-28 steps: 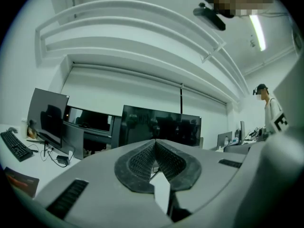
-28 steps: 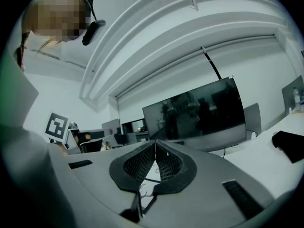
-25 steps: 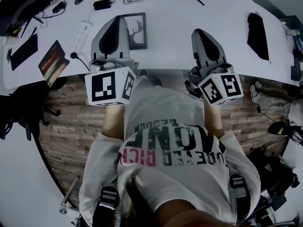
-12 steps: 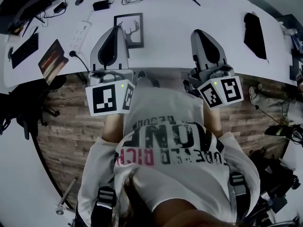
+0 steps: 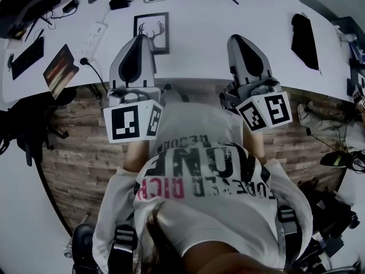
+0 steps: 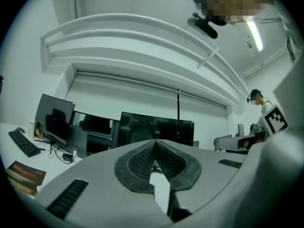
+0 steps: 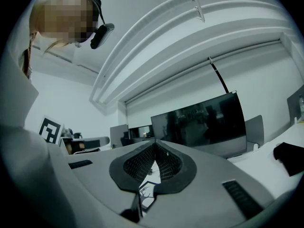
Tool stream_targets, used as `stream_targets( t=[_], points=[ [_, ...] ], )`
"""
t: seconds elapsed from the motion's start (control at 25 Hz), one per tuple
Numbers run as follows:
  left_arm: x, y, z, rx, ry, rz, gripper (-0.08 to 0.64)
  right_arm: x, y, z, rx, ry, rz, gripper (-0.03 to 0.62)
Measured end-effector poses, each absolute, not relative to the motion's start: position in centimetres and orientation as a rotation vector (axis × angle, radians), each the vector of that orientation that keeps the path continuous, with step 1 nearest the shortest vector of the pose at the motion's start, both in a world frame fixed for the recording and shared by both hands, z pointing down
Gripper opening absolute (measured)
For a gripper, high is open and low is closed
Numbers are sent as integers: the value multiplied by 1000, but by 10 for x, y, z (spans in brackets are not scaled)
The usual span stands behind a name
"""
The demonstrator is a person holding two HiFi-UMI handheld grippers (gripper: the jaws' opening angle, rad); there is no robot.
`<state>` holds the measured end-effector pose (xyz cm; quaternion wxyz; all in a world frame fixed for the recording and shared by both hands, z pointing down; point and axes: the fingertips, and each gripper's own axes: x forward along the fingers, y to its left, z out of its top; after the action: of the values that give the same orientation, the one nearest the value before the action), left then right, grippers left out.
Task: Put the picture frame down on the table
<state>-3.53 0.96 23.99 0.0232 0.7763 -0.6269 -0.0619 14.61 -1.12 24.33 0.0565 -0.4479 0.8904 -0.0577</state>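
an office-like workroom. a long white table (image 5: 217, 39) carries a keyboard (image 5: 27, 57) and power strip (image 5: 91, 37). large dark screens (image 7: 199, 120) line the wall.

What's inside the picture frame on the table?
A drawing of antlers on white fills the picture frame. The left claw covers its lower left corner, hiding whatever is there.

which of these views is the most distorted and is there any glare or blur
Head view: the fisheye bows the table edge into an arc; it is dim and bluish, yet the picture frame is sharp. Left gripper view: black circular vignette, and a ceiling light glares at upper right. Right gripper view: same vignette and bent lines; the dark screen carries faint reflections.
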Motion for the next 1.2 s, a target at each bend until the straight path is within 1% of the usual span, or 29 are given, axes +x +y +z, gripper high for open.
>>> stream_targets(
  t=[1.2],
  points=[
    [-30,8,248,2391,-1899,-207,3,144,-9,252,-1367,2719,-217,2]
  ],
)
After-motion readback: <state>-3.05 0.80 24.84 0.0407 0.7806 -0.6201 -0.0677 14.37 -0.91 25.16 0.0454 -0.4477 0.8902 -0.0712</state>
